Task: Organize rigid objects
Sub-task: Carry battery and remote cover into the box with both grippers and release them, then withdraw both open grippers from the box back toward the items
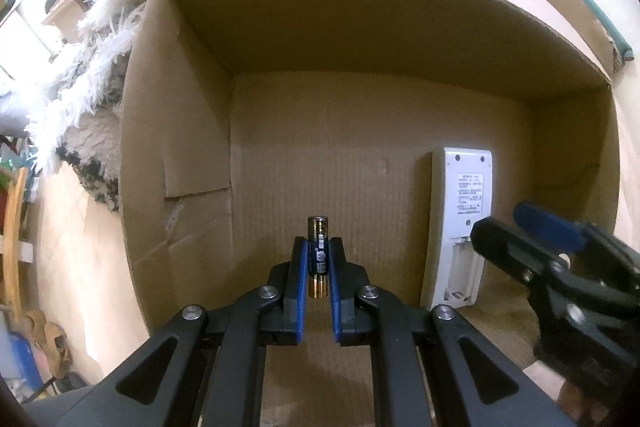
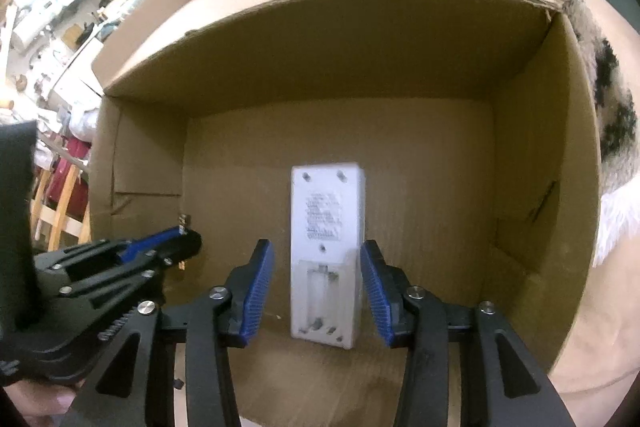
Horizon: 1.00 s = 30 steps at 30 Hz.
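My left gripper (image 1: 318, 241) is shut on a black and gold battery (image 1: 318, 255), which stands lengthwise between the blue pads above the floor of a cardboard box (image 1: 360, 27). A white remote (image 1: 464, 203) lies face down to its right, its battery compartment open and empty. In the right wrist view my right gripper (image 2: 317, 247) is open, straddling the remote (image 2: 326, 211) with a gap at each blue pad. The left gripper (image 2: 184, 235) shows at the left there, with the battery's tip (image 2: 184, 219) just visible. The right gripper (image 1: 500, 223) shows at the remote's near end.
The box walls (image 2: 320, 67) rise on all sides around both grippers. A shaggy white and black rug (image 1: 100, 67) lies outside the box. Wooden furniture (image 1: 14, 227) and clutter stand beyond it. A hand (image 2: 36, 403) holds the left gripper.
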Tool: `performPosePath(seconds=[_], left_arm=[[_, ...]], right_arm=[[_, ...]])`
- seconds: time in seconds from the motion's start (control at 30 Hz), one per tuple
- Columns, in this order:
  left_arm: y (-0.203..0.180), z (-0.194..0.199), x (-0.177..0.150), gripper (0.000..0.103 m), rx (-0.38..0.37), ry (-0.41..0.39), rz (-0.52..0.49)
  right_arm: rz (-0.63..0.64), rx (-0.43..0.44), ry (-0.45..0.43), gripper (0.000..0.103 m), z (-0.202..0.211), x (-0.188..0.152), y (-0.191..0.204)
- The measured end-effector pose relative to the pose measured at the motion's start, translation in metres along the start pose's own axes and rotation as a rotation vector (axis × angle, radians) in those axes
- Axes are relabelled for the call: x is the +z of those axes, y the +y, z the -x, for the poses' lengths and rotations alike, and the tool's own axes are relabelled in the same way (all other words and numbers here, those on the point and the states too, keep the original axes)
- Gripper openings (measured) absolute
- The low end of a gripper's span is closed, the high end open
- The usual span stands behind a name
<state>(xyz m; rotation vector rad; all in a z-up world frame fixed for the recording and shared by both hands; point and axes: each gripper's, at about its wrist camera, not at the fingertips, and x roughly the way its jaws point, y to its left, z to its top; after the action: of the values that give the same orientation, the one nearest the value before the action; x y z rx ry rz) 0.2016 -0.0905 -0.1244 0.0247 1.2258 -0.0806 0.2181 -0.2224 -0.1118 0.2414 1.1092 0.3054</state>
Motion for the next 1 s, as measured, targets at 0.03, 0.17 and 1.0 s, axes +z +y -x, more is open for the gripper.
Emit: performPosePath(seconds=[0.03,0.17,1.0], left_arm=[[-0.002,0.001,-0.001,0.009,0.000,-0.001,-0.006],[-0.004,0.005,-0.001,0.010,-0.006,-0.002,-0.007],[0.002,0.072,0.000,0.059,-0.023,-0.105,-0.020]], right_arm=[[-0.002,0.013,-0.008,0.068,0.002,0.001,0.001],[0.021,0.013,-0.030,0.075,0.006,0.003,0.005],[-0.007,0.019,-0.103,0.092,0.029,0.000,0.006]])
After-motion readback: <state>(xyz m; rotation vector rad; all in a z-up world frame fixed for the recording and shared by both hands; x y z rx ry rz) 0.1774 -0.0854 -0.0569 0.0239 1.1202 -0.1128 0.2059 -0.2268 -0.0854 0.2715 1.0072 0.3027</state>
